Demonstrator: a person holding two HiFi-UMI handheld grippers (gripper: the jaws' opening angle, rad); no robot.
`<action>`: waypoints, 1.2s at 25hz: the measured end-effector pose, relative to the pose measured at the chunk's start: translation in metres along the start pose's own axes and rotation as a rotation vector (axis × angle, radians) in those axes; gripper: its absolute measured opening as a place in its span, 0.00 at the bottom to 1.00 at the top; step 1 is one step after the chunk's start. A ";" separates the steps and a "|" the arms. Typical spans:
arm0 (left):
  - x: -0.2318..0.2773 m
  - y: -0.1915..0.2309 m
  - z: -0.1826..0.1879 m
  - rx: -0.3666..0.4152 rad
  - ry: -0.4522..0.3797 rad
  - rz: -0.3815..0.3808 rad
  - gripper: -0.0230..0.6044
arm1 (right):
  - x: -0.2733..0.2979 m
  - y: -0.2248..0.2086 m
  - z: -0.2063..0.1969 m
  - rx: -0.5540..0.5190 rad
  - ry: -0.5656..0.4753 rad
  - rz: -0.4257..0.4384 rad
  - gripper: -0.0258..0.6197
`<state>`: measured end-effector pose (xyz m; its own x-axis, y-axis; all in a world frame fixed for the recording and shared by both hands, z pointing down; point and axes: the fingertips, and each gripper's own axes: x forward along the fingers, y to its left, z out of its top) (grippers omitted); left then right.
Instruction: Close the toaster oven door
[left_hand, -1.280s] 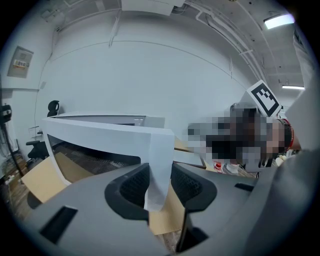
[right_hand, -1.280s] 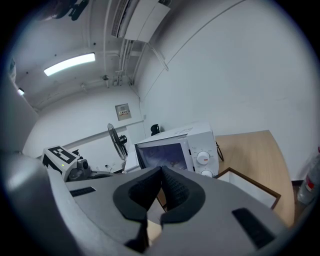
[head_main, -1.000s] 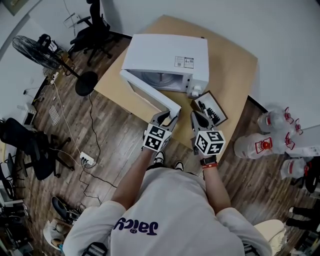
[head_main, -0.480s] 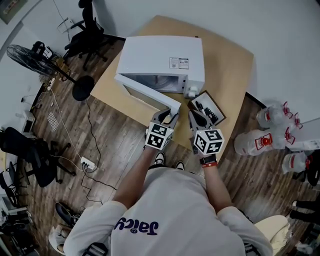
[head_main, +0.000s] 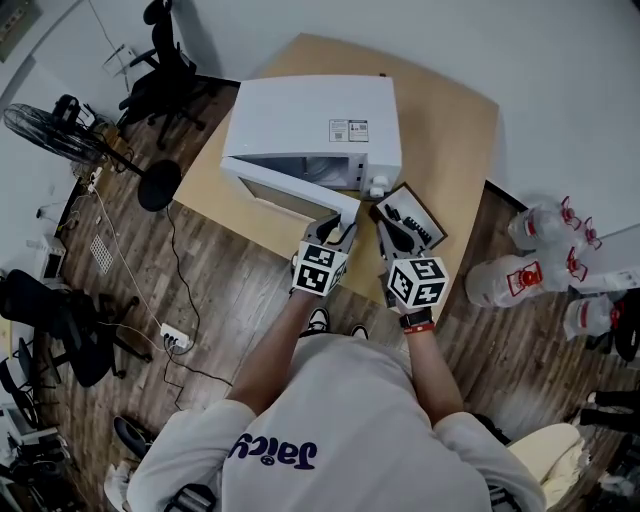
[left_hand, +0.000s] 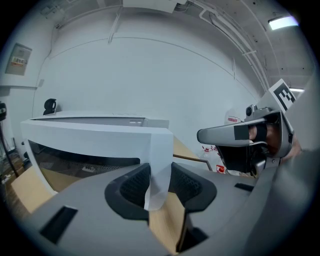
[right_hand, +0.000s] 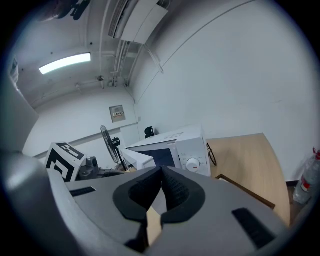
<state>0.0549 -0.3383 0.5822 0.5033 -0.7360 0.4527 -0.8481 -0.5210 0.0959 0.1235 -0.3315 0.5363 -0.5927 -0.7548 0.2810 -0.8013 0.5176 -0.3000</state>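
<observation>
A white toaster oven (head_main: 310, 125) stands on the wooden table (head_main: 450, 130) with its door (head_main: 290, 195) swung out at a narrow angle toward me. My left gripper (head_main: 337, 228) is shut on the door's free edge; in the left gripper view the white door edge (left_hand: 157, 165) sits between the pads. To the right of it, my right gripper (head_main: 385, 232) hovers with its pads together and nothing in them, pointing at the oven's knob side (right_hand: 192, 162). The oven's inside shows only as a dark slot.
A shallow black tray (head_main: 412, 215) with small parts lies on the table right of the oven. Large water jugs (head_main: 520, 285) stand on the floor to the right. A fan (head_main: 60, 125), office chairs (head_main: 160, 70) and a power strip (head_main: 175, 340) are at the left.
The door has swung closer to the oven body, and my left gripper has travelled with its edge. The right gripper has barely moved.
</observation>
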 end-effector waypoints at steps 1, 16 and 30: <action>0.002 0.000 0.001 0.000 -0.001 -0.001 0.27 | -0.001 -0.001 0.001 0.000 -0.002 -0.004 0.06; 0.031 0.009 0.018 0.003 0.006 -0.023 0.27 | 0.006 -0.017 0.011 0.004 -0.015 -0.039 0.06; 0.061 0.024 0.035 0.020 0.010 -0.034 0.26 | 0.019 -0.036 0.017 0.011 -0.014 -0.073 0.06</action>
<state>0.0711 -0.4106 0.5812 0.5302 -0.7133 0.4583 -0.8270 -0.5542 0.0941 0.1419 -0.3714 0.5367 -0.5317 -0.7960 0.2893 -0.8412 0.4566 -0.2896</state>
